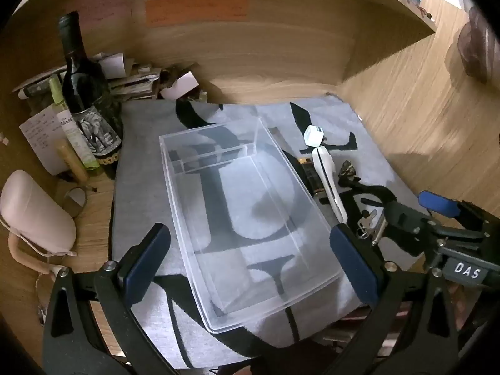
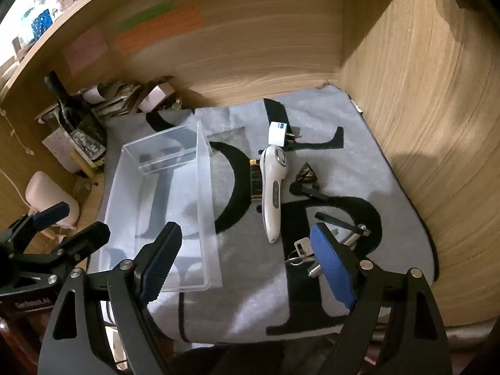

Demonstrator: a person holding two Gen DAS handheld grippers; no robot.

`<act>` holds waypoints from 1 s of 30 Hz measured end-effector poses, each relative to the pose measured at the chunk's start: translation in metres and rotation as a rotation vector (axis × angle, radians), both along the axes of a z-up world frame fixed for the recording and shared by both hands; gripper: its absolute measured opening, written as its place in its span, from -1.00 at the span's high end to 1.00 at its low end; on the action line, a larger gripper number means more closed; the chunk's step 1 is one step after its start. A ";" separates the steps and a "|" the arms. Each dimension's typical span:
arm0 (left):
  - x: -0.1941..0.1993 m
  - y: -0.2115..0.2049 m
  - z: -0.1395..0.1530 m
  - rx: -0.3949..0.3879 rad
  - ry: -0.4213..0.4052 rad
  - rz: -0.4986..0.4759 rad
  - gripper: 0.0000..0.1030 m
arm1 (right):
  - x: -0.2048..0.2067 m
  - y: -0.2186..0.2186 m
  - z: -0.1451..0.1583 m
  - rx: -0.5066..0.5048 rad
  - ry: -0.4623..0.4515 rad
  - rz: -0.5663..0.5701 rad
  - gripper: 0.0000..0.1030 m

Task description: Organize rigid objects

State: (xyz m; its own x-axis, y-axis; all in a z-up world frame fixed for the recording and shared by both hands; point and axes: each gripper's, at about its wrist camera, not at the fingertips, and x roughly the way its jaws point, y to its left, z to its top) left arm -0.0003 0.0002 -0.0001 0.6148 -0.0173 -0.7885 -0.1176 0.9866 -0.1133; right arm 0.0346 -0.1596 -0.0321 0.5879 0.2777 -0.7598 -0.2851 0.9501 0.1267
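One clear plastic bin lies on the grey mat, long axis running away from the cameras. Right of it, one white handheld device lies lengthwise, head far. Beyond: one white plug adapter. Left gripper and right gripper gape wide, empty.

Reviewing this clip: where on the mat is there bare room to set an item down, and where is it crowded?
Free: inside the clear bin, which holds nothing; the mat's near strip in front of the bin; the far right corner behind the white plug adapter. Crowded: right of the bin, where the white handheld device, keys and black tools lie close together.
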 end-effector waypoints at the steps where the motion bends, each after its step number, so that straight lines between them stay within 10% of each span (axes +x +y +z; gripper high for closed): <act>1: 0.000 0.000 0.000 -0.003 0.001 -0.002 -1.00 | 0.001 0.000 0.001 0.002 -0.002 0.001 -0.61; 30: 0.007 0.004 0.002 -0.019 0.016 0.020 -1.00 | 0.006 0.005 -0.002 -0.001 0.029 0.004 -0.61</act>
State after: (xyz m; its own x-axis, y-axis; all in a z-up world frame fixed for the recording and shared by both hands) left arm 0.0072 0.0043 0.0018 0.6024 -0.0206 -0.7979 -0.1392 0.9816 -0.1304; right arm 0.0409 -0.1545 -0.0339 0.5640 0.2797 -0.7770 -0.2855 0.9489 0.1344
